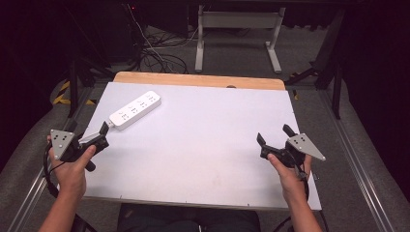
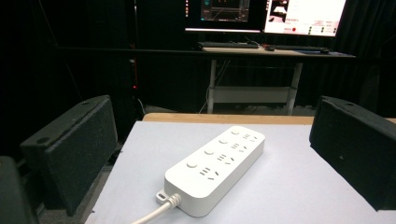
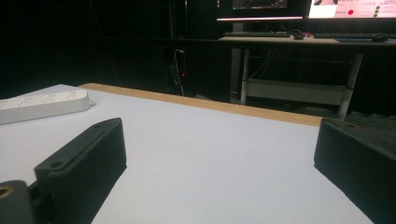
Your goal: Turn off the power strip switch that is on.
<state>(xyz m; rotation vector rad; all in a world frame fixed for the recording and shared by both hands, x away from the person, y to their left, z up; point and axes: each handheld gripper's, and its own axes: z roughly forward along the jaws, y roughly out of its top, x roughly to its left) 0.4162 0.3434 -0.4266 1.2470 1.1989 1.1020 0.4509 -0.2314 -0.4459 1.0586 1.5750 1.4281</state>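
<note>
A white power strip (image 1: 135,110) lies flat on the desk (image 1: 208,159), toward its far left corner, its cord running off the near end. Nothing has been picked up yet, so the work looks barely begun. The left gripper (image 1: 99,134) sits just short of the strip's cord end, jaws wide apart and empty, aimed at it. The right gripper (image 1: 273,136) is well to the right of the strip, also open and holding nothing. The surface between the strip and both grippers is bare, so nothing blocks a reach. Beyond the strip stand a second desk and lit monitors (image 2: 266,15).
</note>
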